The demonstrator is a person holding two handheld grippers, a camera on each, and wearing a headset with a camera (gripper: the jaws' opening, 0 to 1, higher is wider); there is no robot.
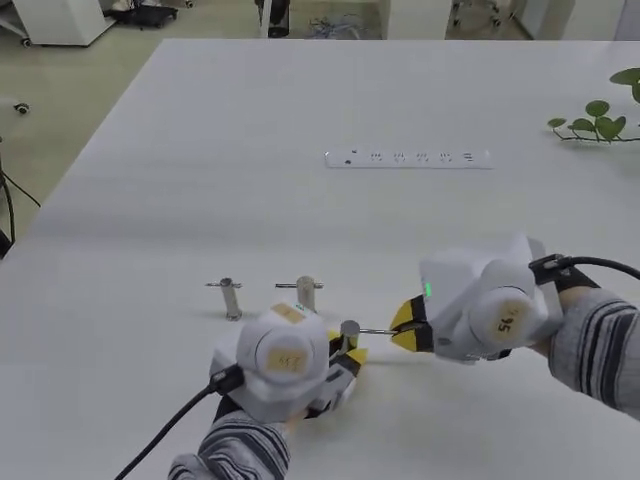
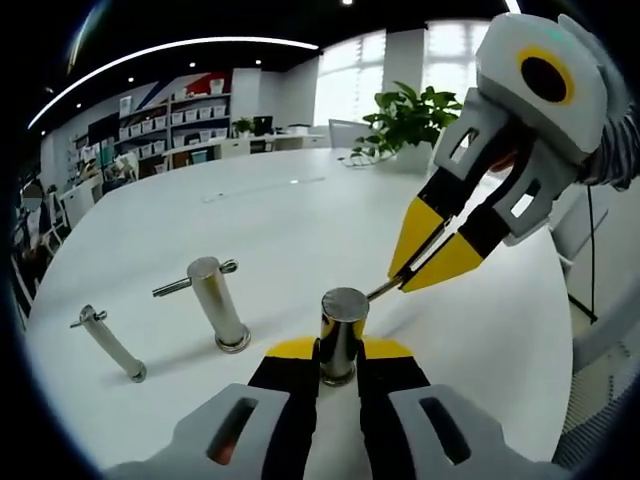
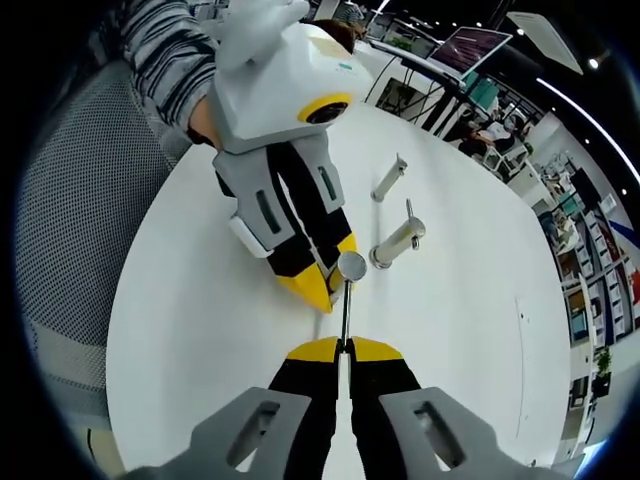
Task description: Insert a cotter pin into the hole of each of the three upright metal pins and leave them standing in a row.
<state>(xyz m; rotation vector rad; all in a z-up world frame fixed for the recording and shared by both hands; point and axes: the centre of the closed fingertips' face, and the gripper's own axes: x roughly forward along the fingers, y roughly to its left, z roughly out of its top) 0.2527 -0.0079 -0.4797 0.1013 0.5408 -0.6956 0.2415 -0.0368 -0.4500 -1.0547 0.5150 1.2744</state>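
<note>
Final pin of three at a white bench [image 1: 200, 150]: the left claw [image 2: 340, 352] is pressed together on the lower shaft of the third metal pin [image 2: 343, 318], holding it upright near the bench's six o'clock edge in the head view; the right claw [image 3: 345, 346], reaching in from the pin's three o'clock, pinches a cotter pin [image 3: 345, 305] by its tail, the free tip at the pin's head; whether it has entered the hole cannot be told; at about ten o'clock from the held pin stand the middle pin [image 1: 305, 292] and the far-left pin [image 1: 228, 297], each already crossed by a cotter pin near the top, so the task looks two-thirds done; a power strip [image 1: 408, 158] lies well apart at twelve o'clock; the step in hand is threading the last cotter pin, and doing it well likely calls for a steady left claw with the hole facing three o'clock, the cotter level and in line with the bore, then a straight push with no sideways load, lest the thin wire bend or the pin tip; the pin is best left in line with its two neighbours
</note>
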